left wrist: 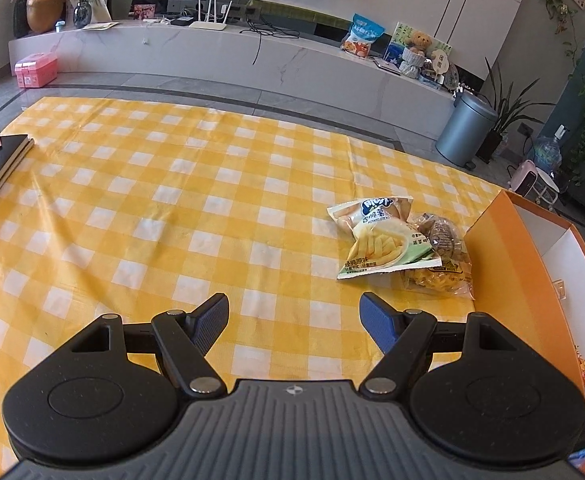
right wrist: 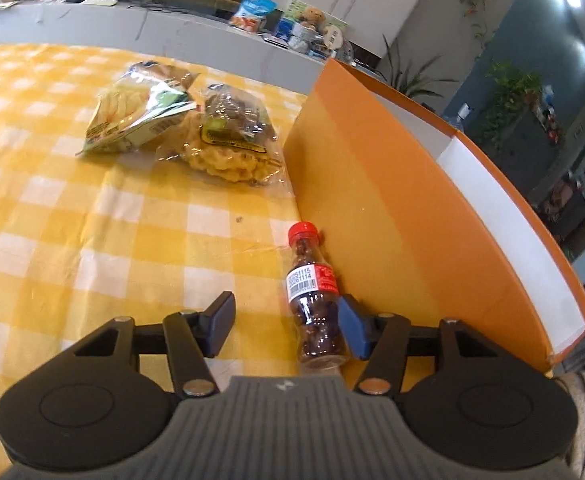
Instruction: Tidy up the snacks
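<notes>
Snacks lie on a yellow checked cloth (left wrist: pixel 172 200): a chip bag (left wrist: pixel 376 240) overlapping a clear bag (left wrist: pixel 440 268), both just left of an orange box (left wrist: pixel 520 276). The left gripper (left wrist: pixel 294 320) hangs wide open and empty above bare cloth. A small red-capped bottle (right wrist: pixel 314 300) lies against the box wall, between the right gripper's (right wrist: pixel 288 324) half-spread jaws; only the right pad (right wrist: pixel 350 330) touches it.
</notes>
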{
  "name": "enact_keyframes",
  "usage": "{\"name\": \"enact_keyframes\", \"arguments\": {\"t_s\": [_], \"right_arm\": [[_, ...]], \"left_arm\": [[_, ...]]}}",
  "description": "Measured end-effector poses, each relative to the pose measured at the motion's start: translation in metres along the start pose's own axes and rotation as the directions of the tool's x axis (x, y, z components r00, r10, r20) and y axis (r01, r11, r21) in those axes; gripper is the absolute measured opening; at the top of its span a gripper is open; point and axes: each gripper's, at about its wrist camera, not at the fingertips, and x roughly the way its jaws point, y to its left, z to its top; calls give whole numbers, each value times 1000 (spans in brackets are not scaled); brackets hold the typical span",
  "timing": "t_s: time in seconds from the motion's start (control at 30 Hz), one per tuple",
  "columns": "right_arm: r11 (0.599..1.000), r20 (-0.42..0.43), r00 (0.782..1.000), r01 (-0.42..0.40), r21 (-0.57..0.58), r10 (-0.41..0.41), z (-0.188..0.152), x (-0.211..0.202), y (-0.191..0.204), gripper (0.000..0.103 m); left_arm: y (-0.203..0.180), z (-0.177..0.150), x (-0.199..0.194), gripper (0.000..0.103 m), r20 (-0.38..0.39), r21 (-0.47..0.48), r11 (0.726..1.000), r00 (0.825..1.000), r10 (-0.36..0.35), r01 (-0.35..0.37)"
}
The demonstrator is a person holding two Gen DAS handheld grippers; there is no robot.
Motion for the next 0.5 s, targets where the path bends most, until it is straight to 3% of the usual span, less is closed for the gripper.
{"name": "enact_keyframes", "arguments": {"t_s": [0.13,0.2,0.23,0.3,0.33,0.43,0.5], "right_arm": [[999,-35,999,-27,40,28,5,2,-5,65],[990,-67,991,-108,89,115,6,1,-13,76],[976,-88,978,-175,131,187,5,0,-19,76],[916,-110,924,-338,216,367,0,0,-32,63],[909,-87,921,-355,219,381,-3,-6,-34,62],[947,2,955,-293,129,295,-7,-23,-32,62],[959,-15,966,-254,125,258,-4,-19,-31,62]], "left_arm": [[-2,-1,-2,88,-1,1,1000,1000,-12,12],[-2,0,-3,88,-1,4,1000,1000,-20,20],[-2,0,-5,88,2,2,1000,1000,-24,24],[0,2,-7,88,10,-5,999,999,-31,31],[1,2,-7,88,10,-11,999,999,-32,32],[4,2,-5,88,0,-32,999,1000,-31,31],[5,2,-3,88,-8,-37,999,999,-32,32]]}}
